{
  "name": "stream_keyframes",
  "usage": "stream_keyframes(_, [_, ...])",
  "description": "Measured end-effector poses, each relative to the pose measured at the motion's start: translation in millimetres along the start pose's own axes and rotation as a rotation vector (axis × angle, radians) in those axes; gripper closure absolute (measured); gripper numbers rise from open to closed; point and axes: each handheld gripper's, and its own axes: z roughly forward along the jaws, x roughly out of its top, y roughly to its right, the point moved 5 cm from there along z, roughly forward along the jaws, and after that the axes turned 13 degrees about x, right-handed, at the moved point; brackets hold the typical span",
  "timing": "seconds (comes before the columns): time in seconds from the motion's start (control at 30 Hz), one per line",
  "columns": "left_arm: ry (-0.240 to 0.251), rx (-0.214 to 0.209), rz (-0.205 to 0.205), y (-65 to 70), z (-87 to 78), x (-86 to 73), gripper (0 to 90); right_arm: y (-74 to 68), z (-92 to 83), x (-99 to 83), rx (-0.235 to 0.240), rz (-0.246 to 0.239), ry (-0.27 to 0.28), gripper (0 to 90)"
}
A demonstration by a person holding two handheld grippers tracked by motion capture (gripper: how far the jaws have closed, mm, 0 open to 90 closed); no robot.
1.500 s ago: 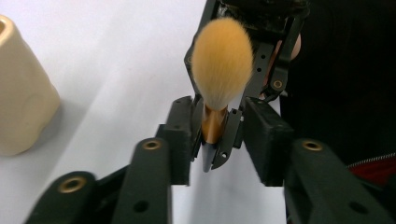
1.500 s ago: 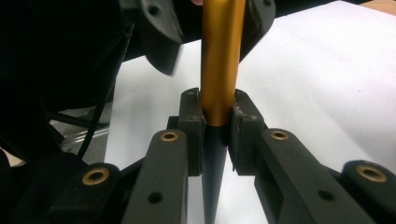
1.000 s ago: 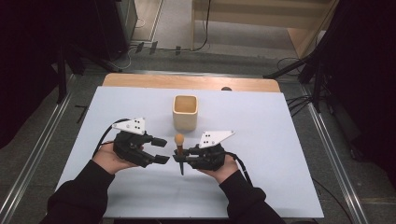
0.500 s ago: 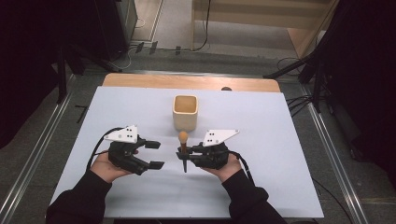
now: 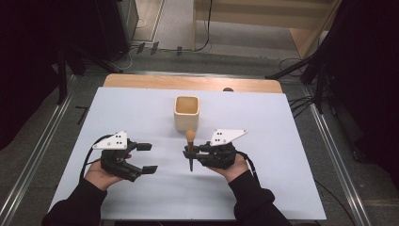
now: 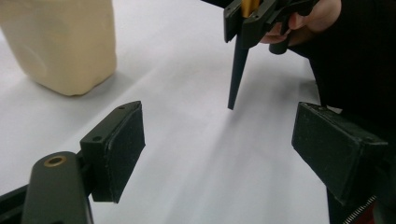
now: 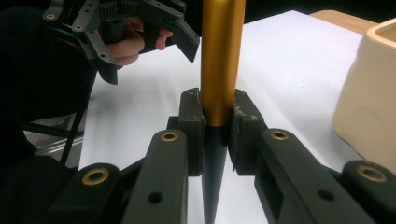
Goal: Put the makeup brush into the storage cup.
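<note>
Brush (image 5: 190, 149): a slim tool with a rounded tan-orange head on top, a gold metal barrel below it and a black handle tapering to a sharp point.
Pose: upright, head up, point down, leaning only slightly.
Grip: pinched where gold meets black between the pads of the right gripper (image 5: 192, 151), which are closed tight on it.
Height: the tip (image 6: 230, 106) sits at or just above the white counter (image 5: 141, 113); contact cannot be told.
Place: just in front of the cream cup (image 5: 187, 113), apart from it.
</note>
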Motion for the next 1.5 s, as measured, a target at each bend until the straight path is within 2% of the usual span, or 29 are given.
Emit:
stream_keyframes(0.23, [0.047,0.064,0.027,-3.5,-7.1,-5.7,14.1,2.2,-5.1,1.4,-0.008,0.011,0.003,78.7])
stream_keyframes(0.33, [0.065,0.081,0.018,-4.5,-9.9,-7.2,13.8,3.0,-6.9,1.9,-0.014,0.017,0.002,78.7])
stream_keyframes(0.63, [0.087,0.100,-0.007,-6.2,-15.4,-10.0,10.6,4.0,-11.4,6.8,-0.027,0.029,0.021,78.6])
stream_keyframes(0.8, [0.095,0.105,-0.007,-6.7,-16.2,-10.7,9.1,3.5,-12.0,12.8,-0.034,0.025,0.024,78.6])
stream_keyframes(0.97, [0.085,0.113,-0.008,-7.2,-14.8,-12.0,4.2,5.2,-12.0,22.2,-0.044,0.015,0.019,78.7])
stream_keyframes(1.2, [0.096,0.124,-0.014,-9.0,-16.2,-12.5,1.4,11.4,-15.1,35.7,-0.052,0.017,0.013,78.7])
stream_keyframes(1.5, [0.097,0.127,-0.014,-8.4,-16.2,-12.2,1.3,16.8,-20.7,51.5,-0.057,0.036,0.013,78.7])
